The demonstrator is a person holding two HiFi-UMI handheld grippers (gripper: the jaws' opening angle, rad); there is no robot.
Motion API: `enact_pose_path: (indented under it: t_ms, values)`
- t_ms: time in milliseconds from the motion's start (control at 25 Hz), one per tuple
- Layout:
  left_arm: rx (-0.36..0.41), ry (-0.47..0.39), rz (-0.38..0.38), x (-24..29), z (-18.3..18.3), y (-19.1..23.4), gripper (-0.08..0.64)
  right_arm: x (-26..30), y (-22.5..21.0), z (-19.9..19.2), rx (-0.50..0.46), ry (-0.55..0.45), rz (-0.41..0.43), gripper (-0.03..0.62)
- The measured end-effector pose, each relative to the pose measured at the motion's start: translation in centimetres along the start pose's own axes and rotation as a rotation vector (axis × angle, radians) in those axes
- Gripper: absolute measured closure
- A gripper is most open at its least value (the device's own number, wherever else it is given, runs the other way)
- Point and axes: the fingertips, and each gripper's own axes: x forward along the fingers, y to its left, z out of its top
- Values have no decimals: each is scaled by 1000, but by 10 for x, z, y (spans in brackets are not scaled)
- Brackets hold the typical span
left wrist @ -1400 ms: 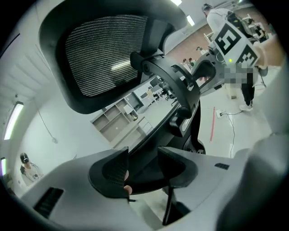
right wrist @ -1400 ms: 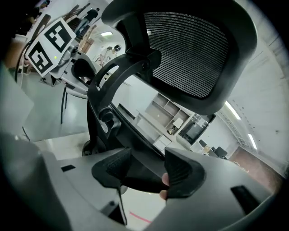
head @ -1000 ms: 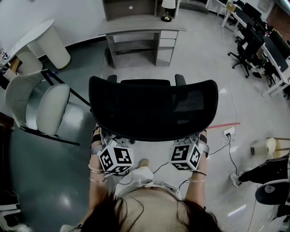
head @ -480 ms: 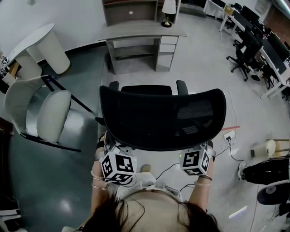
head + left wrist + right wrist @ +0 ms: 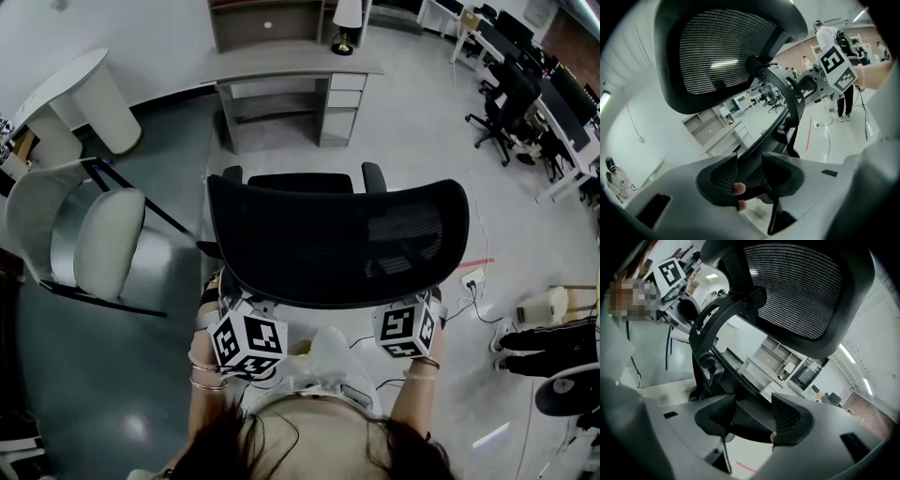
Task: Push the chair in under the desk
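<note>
Left claw has just pinched in a bit onto the back frame of the chair, right claw clamps it too, but it's well short of the desk, so the real push looks yet to come.

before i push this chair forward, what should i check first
1. Left gripper on the chair: ok. Its jaws have just been closing, and the chair's back frame fills the gap between them.
2. Right gripper on the chair: cannot tell. The frame is between its jaws, but pad contact is unclear.
3. Chair lined up with the desk: ok, roughly facing its opening.
4. Floor between chair and desk: ok, nothing seen in the way.
5. White chair on the left: cannot tell. Its leg reaches close to the chair's side.
</note>
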Motion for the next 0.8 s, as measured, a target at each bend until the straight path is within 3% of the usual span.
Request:
enact_pose_path:
  t_ms: [280,480,680,800]
  values:
    - [-15,-10,27,13,2,13,394,16,-5,7,-2,16,7,371]
    - [-81,-39,21,22,3,28,394,29,-7,16,-5,10,8,371]
    - [-21,3,80,35,-2,44,394,44,-8,28,-7,-8,13,371]
    - [-49,-3,78,43,-3,56,394,54,-9,34,-5,-13,15,371]
